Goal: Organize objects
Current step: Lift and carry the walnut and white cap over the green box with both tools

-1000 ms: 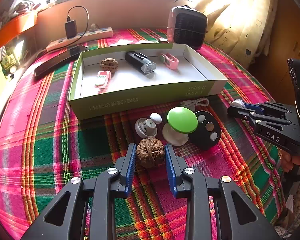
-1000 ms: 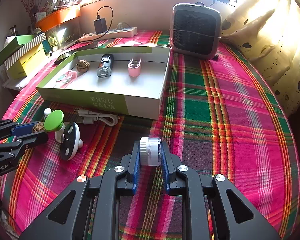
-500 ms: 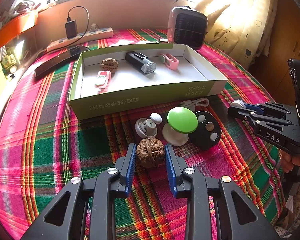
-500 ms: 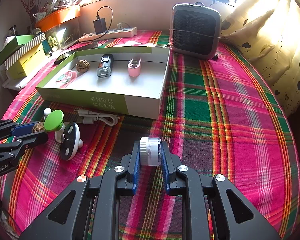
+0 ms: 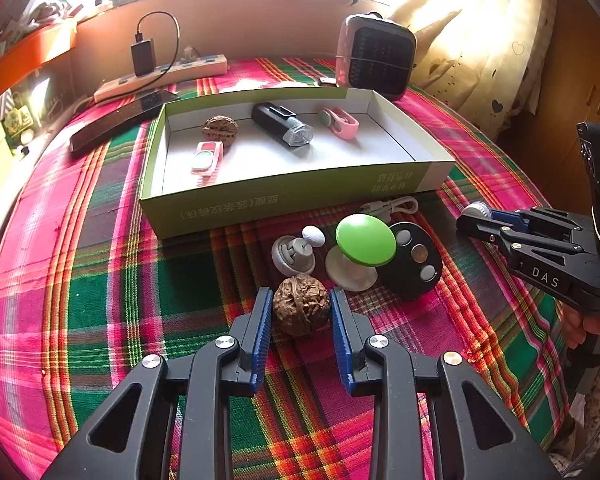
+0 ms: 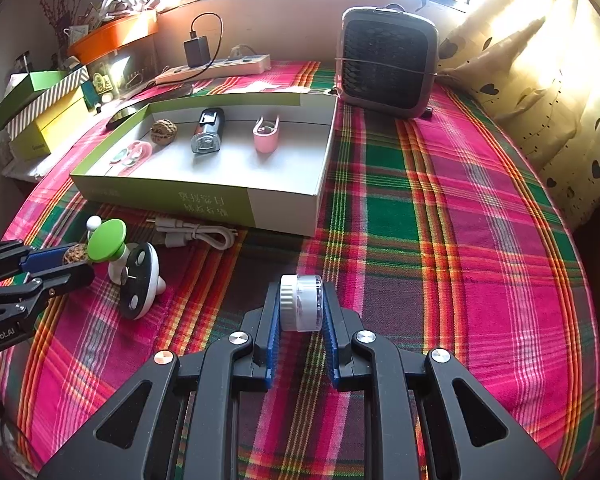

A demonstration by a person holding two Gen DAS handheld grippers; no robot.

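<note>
left wrist view: the left gripper (image 5: 300, 312) brackets a walnut (image 5: 301, 309) on the plaid cloth (image 5: 100, 280); contact is unclear. a green-capped toy (image 5: 365, 239) and black disc (image 5: 414, 260) crowd ahead, before the open box (image 5: 260, 200).

right wrist view: the right gripper (image 6: 300, 304) clamps a small clear jar (image 6: 302, 302) above the cloth; a white cable (image 6: 196, 236) lies against the box.

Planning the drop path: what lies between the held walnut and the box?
In the left wrist view, a white-grey knob sits between the walnut and box.
</note>
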